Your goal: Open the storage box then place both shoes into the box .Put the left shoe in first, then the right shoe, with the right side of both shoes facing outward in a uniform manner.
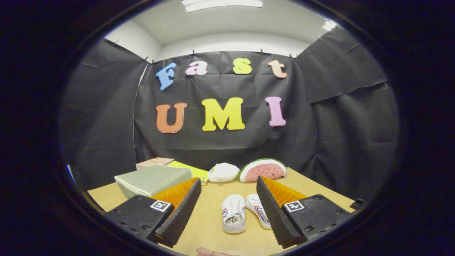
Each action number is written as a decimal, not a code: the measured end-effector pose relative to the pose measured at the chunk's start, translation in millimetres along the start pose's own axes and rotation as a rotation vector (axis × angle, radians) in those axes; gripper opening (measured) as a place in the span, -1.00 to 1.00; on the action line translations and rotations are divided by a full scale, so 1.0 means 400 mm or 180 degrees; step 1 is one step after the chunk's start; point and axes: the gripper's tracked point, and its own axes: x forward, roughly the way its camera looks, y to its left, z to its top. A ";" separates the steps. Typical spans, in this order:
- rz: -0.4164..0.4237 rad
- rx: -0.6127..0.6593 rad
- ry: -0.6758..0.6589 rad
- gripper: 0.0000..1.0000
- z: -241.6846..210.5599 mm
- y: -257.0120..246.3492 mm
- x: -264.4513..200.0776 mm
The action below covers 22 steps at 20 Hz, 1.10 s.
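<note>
Wooden table (pixel 213 227) below level gripper (pixel 229 199), fingers spread wide around two shoes (pixel 245 212).

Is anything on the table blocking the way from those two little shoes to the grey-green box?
Nothing visible does. The shoes lie between the open hand-held gripper's fingers, and the closed storage box sits beyond its left finger with bare table between. The watermelon cushion lies further back.

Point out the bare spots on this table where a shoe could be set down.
Open tool frames bare wood left of the shoes, up to the storage box. More between shoes and watermelon pillow. Crowded: back edge, by the white pouch.
</note>
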 end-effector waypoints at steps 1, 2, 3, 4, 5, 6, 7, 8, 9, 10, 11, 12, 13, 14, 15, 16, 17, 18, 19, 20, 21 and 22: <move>0.0002 0.0012 0.0015 1.00 -0.003 -0.006 0.000; 0.0001 0.0014 0.0021 0.99 -0.002 -0.009 0.002; -0.0017 0.0015 0.0024 0.99 -0.004 -0.018 0.003; -0.0024 0.0009 0.0022 0.99 -0.006 -0.022 0.004; -0.0026 0.0004 0.0026 0.99 -0.010 -0.023 0.006; -0.0026 0.0007 0.0029 0.99 -0.012 -0.026 0.006; -0.0029 0.0011 0.0037 1.00 -0.016 -0.028 0.008; -0.0032 0.0013 0.0045 0.99 -0.019 -0.030 0.010; -0.0030 0.0012 0.0048 0.99 -0.023 -0.031 0.012; -0.0055 0.0003 0.0020 0.99 -0.020 -0.035 0.012; -0.0081 -0.0011 -0.0018 1.00 -0.015 -0.042 0.009; -0.0084 -0.0031 -0.0035 1.00 -0.012 -0.042 0.010; -0.0094 -0.0044 -0.0052 0.99 -0.014 -0.042 0.010; -0.0089 -0.0051 -0.0061 0.99 -0.011 -0.042 0.013; -0.0068 -0.0051 -0.0062 0.99 -0.010 -0.041 0.017; -0.0035 -0.0021 -0.0067 0.99 -0.008 -0.039 0.023; 0.0017 0.0015 -0.0074 0.99 -0.006 -0.034 0.028; 0.0081 0.0054 -0.0053 0.99 -0.004 -0.028 0.036; 0.0119 0.0081 -0.0019 0.99 -0.012 -0.027 0.049; 0.0153 0.0094 0.0031 0.99 -0.015 -0.027 0.062; 0.0190 0.0102 0.0065 0.99 -0.018 -0.025 0.076; 0.0236 0.0111 0.0106 0.99 -0.020 -0.022 0.090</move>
